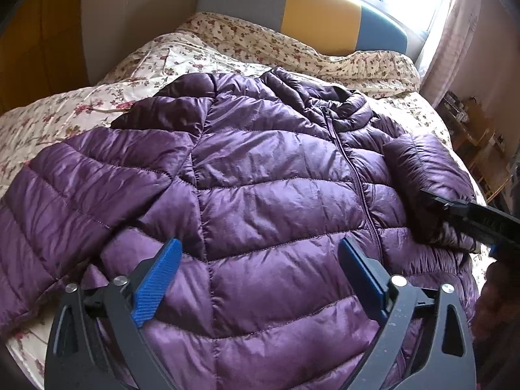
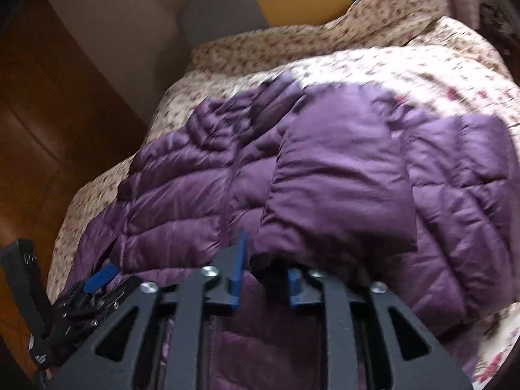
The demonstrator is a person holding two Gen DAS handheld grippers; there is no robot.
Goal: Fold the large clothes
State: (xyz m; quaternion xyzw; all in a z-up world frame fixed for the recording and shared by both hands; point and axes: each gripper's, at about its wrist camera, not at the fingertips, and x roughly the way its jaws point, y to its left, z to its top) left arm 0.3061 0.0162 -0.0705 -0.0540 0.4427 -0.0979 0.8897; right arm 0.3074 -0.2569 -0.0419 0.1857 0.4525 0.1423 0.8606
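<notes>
From the left wrist, a purple puffer jacket point(image 1: 269, 175) lies front up and zipped on a bed point(image 1: 97, 97) with a flowered quilt, its collar toward the striped headboard point(image 1: 302, 3). The left gripper point(image 1: 260, 253) hangs over the jacket's lower front, its jaws wide with nothing between them. One sleeve point(image 1: 422, 169) is folded in across the chest on the right side, and the dark tip of the right gripper point(image 1: 455, 208) reaches in beside it. From the right wrist, the picture is blurred. The sleeve's cuff point(image 2: 269, 260) sits between the right gripper's point(image 2: 266, 279) jaws, which stand narrowly apart; the blue pads do not seem to press it. The left gripper shows at the lower left.
</notes>
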